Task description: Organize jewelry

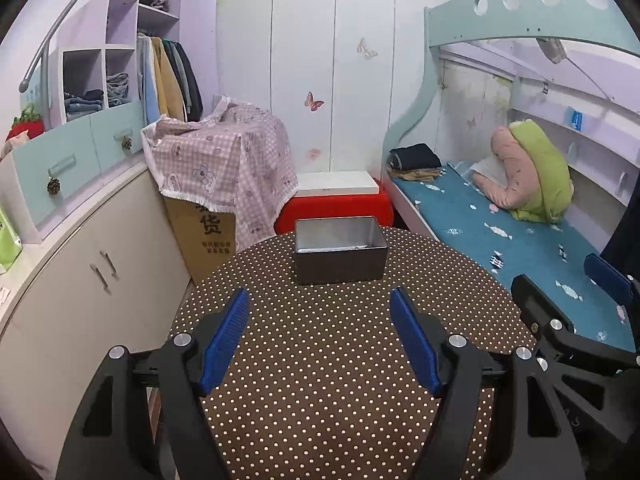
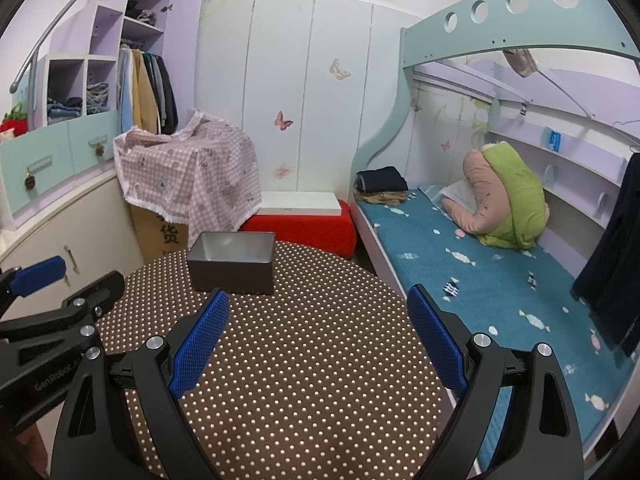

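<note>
1. On the round polka-dot table ahead of me sits one open metal tin, toward the far edge – the only task thing I can find.
2. My left gripper hangs spread above the bare cloth, nothing between its blue pads.
3. My right gripper is spread as well and empty, near the table's bed-side edge.
4. I see no loose jewelry on the table; something pale glints low inside the tin, but I cannot tell what it is.
5. My judgement – either the pieces already lie in the tin, or none has been laid out yet; nothing in view remains to pick up
</note>
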Action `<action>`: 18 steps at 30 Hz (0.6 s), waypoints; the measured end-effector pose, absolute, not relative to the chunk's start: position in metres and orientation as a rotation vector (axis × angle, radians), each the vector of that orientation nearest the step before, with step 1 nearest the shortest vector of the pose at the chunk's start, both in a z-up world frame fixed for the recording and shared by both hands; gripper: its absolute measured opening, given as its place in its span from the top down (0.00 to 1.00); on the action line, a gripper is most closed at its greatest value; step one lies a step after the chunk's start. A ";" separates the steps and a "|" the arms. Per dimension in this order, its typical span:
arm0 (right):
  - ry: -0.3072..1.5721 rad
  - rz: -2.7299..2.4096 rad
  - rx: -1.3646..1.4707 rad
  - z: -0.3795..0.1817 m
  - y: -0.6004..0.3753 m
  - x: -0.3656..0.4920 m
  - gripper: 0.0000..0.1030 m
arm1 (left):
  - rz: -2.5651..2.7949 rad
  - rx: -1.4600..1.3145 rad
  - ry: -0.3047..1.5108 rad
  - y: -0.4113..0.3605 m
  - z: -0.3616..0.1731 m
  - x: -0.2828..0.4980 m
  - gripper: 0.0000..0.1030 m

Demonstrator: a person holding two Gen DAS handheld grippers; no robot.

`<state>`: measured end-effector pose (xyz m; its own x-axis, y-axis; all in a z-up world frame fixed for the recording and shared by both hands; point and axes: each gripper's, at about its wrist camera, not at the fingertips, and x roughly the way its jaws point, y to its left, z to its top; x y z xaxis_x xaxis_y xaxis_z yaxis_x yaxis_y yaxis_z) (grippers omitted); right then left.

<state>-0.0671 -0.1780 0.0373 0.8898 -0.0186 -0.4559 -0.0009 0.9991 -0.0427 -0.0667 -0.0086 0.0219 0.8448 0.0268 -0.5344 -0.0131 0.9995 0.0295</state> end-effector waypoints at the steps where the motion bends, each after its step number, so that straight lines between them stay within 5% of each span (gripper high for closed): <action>1: 0.475 -0.010 -0.041 0.037 -0.178 -0.067 0.15 | 0.021 0.026 0.566 -0.009 0.022 -0.067 0.31; 18: 0.481 -0.008 -0.037 0.035 -0.181 -0.066 0.15 | 0.034 0.021 0.584 -0.009 0.020 -0.064 0.28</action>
